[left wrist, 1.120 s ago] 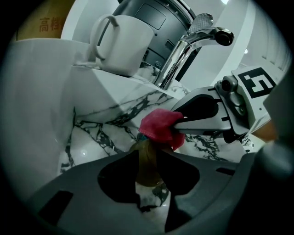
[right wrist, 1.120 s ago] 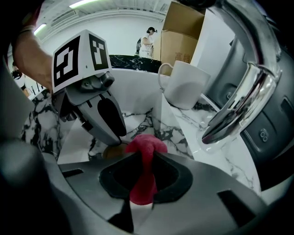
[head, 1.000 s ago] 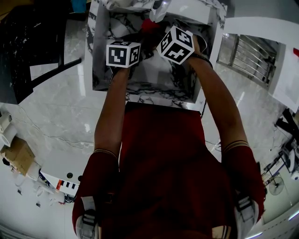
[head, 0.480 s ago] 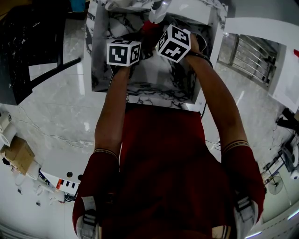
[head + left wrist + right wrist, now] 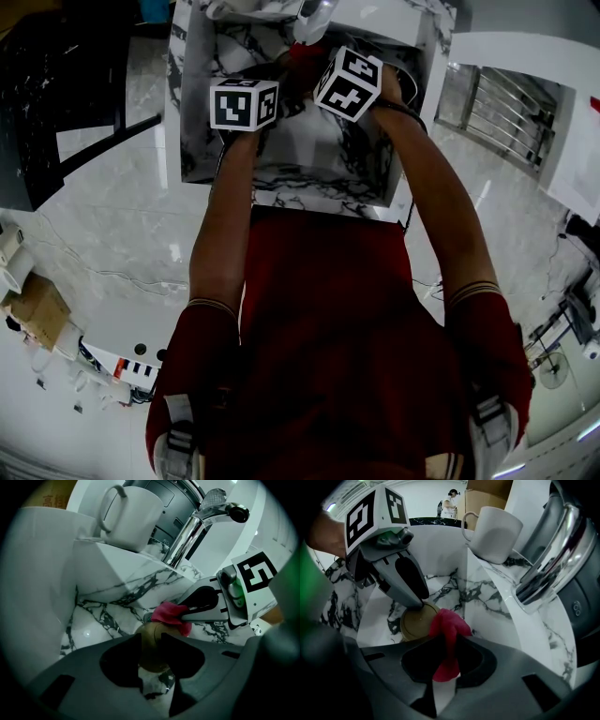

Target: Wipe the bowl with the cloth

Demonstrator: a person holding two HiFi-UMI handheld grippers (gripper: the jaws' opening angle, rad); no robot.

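Bowl sits low in the sink, between the jaws of my left hand-held gripper, which have just eased wider but seem to grip it. Right hand-held gripper clamps the red cloth, which touches the bowl's rim. Wiping step. Next: press the cloth inside and rub.

A white mug stands on the marble sink ledge.

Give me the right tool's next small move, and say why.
Probably lower the right tool a little so the red cloth presses into the bowl. The cloth sits only at the bowl's rim, while the left tool, whose jaws have just been opening, has the bowl between them.
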